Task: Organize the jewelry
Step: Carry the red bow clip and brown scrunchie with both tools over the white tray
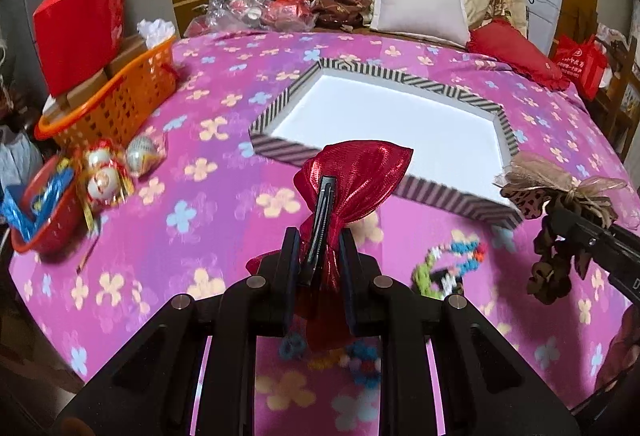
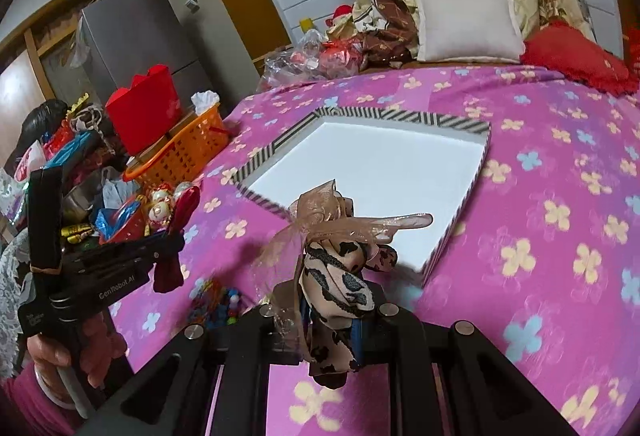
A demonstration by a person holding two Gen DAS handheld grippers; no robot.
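A bed [image 1: 192, 220] with a pink flowered cover carries a striped-rim white tray [image 1: 404, 123] near its middle. The left claw [image 1: 320, 220] is clenched on a red bow clip [image 1: 352, 179]; the right claw [image 2: 328, 300] grips a leopard bow [image 2: 340, 276], both above the tray's near edge. The left tool reads "GenRobot.AI".

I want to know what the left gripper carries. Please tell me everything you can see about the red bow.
The red bow looks like shiny, finely ribbed fabric, pinched at the middle so it fans out above, with a tail hanging below. A black clip runs along its front. The left gripper is shut on its pinched middle and holds it upright in the air above the pink flowered bedcover, just before the striped tray.
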